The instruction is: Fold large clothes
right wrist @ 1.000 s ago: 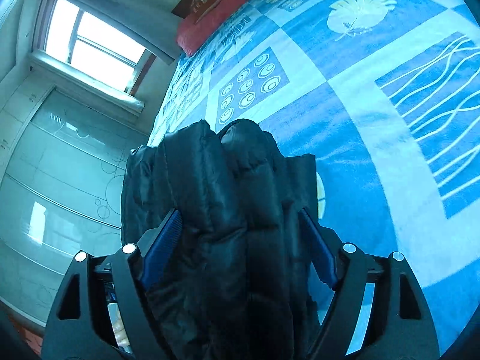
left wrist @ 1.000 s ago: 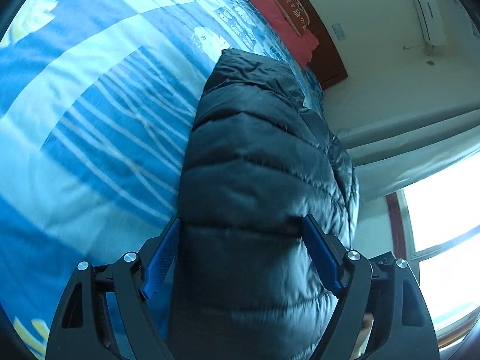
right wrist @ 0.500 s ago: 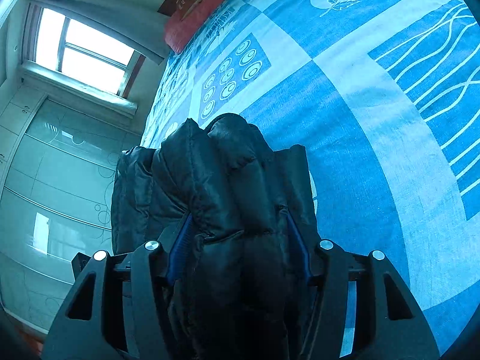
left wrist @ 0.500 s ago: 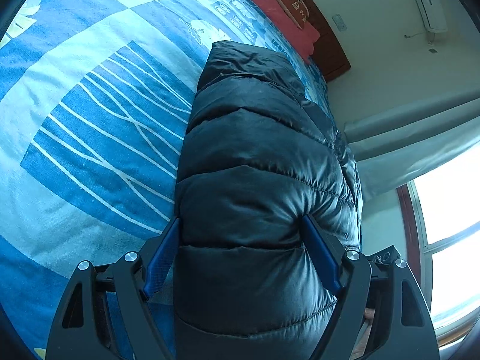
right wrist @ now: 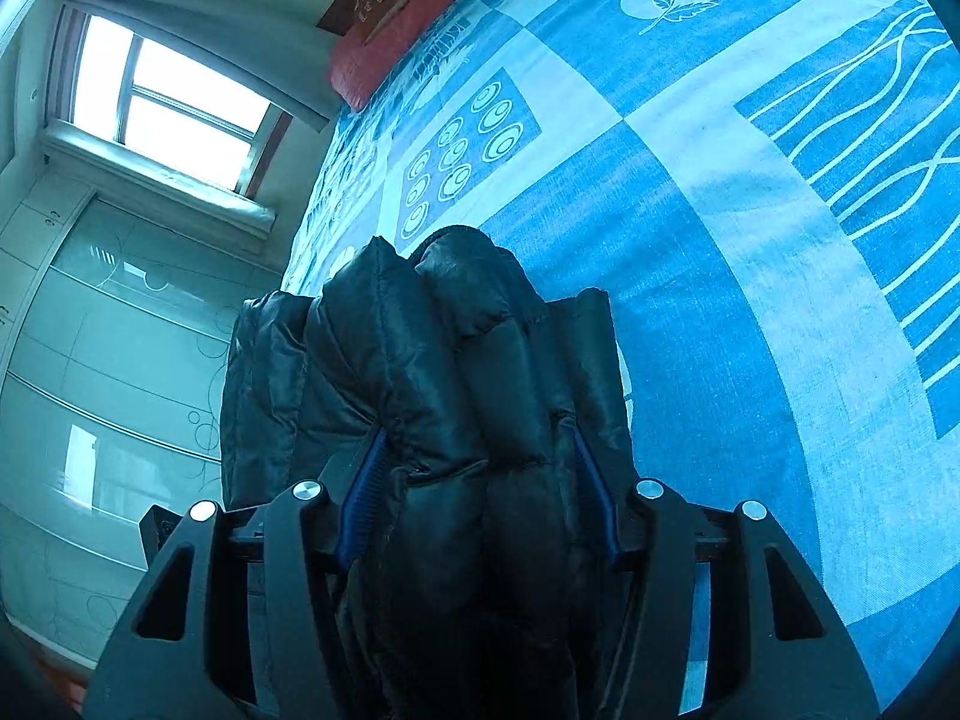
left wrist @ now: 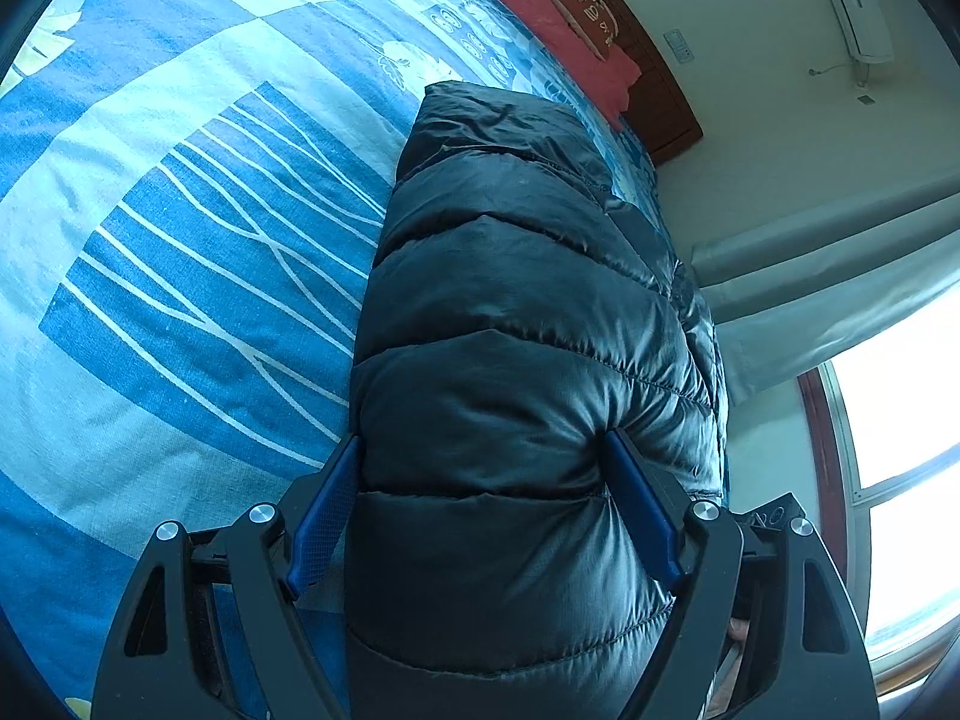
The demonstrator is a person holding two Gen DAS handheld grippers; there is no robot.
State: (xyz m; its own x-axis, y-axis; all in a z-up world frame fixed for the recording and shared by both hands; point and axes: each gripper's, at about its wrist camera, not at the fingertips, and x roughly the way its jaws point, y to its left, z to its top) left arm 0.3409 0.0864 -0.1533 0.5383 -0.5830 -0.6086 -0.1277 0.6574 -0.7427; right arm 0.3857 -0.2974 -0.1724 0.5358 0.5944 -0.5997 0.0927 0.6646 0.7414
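A black quilted puffer jacket lies folded on a blue patterned bedspread. In the left wrist view my left gripper straddles the jacket's thick near end, its blue pads pressing both sides of the padding. In the right wrist view my right gripper is closed on a bunched stack of the jacket's layers, which hides most of its blue pads. The jacket fills the space between both pairs of fingers.
The blue bedspread extends far to the right in the right wrist view. A red pillow and wooden headboard lie at the far end. A window and glass wardrobe doors stand beside the bed.
My right gripper's fingers have closed in on the bunched jacket layers. The left gripper has shifted slightly over the jacket, still around its thick end.
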